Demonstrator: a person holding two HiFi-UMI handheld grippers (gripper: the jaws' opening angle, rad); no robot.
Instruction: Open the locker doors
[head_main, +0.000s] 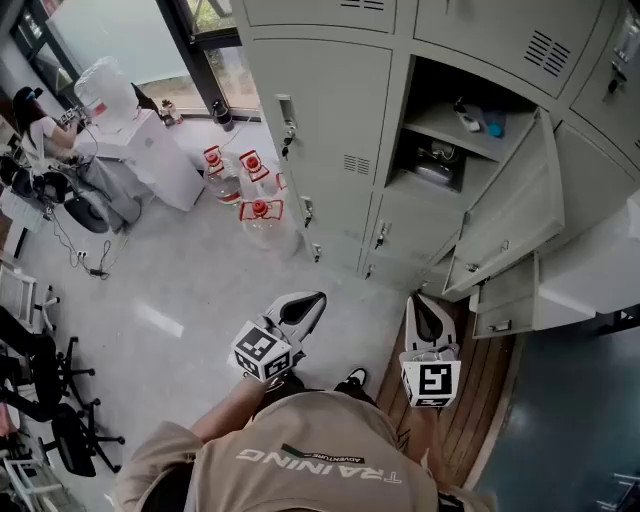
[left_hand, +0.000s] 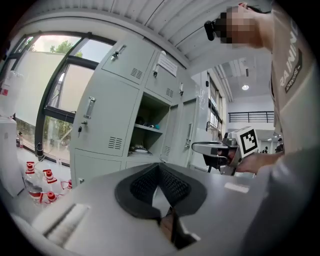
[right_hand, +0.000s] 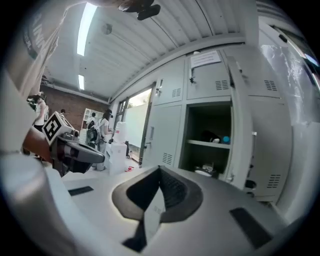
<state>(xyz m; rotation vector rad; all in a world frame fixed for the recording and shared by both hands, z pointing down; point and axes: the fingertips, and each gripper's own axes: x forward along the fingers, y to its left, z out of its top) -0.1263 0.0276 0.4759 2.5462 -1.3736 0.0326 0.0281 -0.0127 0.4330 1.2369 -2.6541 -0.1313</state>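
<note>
A bank of pale grey lockers (head_main: 330, 110) stands ahead. One middle compartment (head_main: 450, 140) stands open, its door (head_main: 515, 215) swung out to the right, with small items on a shelf inside. A lower door (head_main: 505, 300) beneath it also hangs open. The tall door with a handle (head_main: 287, 110) to the left is closed. My left gripper (head_main: 312, 302) and right gripper (head_main: 420, 305) hover side by side in front of the lockers, well short of them. Both are shut with nothing between the jaws, as the left gripper view (left_hand: 159, 167) and right gripper view (right_hand: 160, 170) show.
Large water bottles (head_main: 262, 215) with red caps stand on the floor by the lockers' left end. A white cabinet (head_main: 160, 160) and a seated person (head_main: 40, 130) are at far left. Office chairs (head_main: 50, 400) line the left edge. A wooden floor strip (head_main: 480, 400) runs under the open doors.
</note>
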